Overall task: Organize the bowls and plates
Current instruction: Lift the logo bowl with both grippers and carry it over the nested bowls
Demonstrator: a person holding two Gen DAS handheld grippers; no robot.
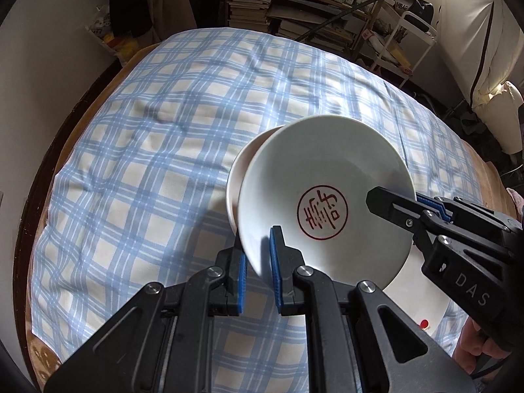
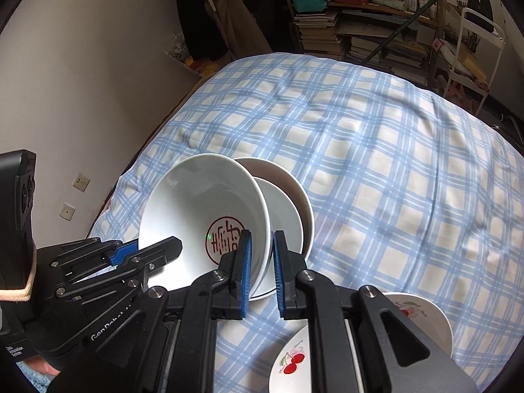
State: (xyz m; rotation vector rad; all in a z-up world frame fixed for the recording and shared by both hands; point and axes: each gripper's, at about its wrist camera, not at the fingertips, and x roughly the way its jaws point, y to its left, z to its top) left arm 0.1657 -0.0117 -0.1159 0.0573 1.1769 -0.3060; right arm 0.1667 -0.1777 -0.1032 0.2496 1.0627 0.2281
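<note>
A white bowl [image 1: 327, 163] [image 2: 203, 196] with a red seal mark inside hangs tilted over the blue-checked cloth, held by its rim from two sides. My left gripper [image 1: 258, 252] [image 2: 147, 249] is shut on its near-left rim. On the opposite rim my right gripper [image 1: 402, 203] [image 2: 262, 245] is shut too. Just behind it a beige bowl [image 2: 294, 190] [image 1: 239, 170] rests on the cloth with a smaller white bowl [image 2: 281, 209] inside it. The held bowl overlaps them; whether it touches them I cannot tell.
Two white plates with cherry prints [image 2: 291, 360] [image 2: 422, 311] lie near the front edge under my right gripper; one plate [image 1: 422, 288] shows in the left wrist view. The checked cloth [image 1: 163, 131] stretches far and left. Book shelves [image 2: 360, 32] and a white trolley [image 2: 475, 49] stand behind.
</note>
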